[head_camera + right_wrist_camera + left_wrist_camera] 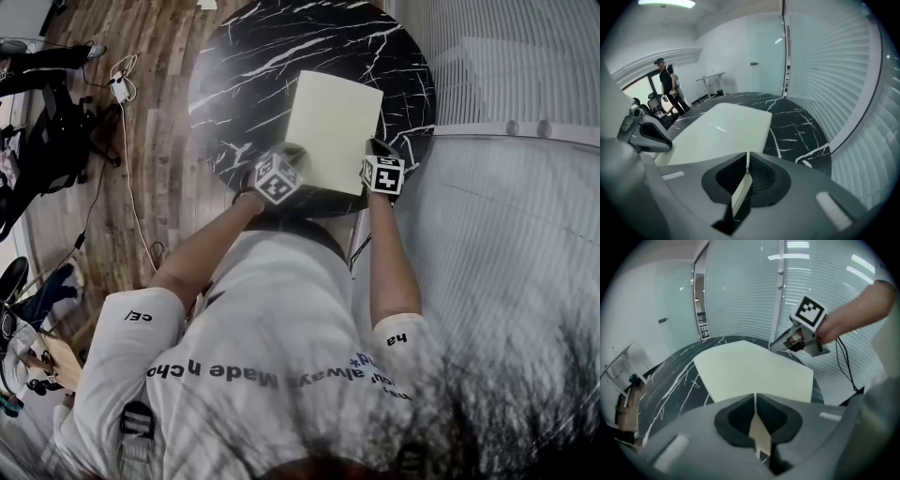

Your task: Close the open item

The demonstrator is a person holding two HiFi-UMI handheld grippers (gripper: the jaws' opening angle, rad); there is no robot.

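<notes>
- A pale yellow folder [330, 131] lies flat on a round black marble table [244, 75], toward the table's near rim.
- The left gripper [755, 401] is clenched on the folder's near edge, with a thin pale sheet pinched between its jaws.
- The right gripper [746, 159] grips that same edge (further toward the table's right rim).
- The folder shows as a single rectangle, so closing looks almost or fully done. Probably only letting go is left.

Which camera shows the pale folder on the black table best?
The head view: it looks down on the pale folder, nearly all its outline clear against the table. Both gripper views show it at a low slant, near edge hidden.
</notes>
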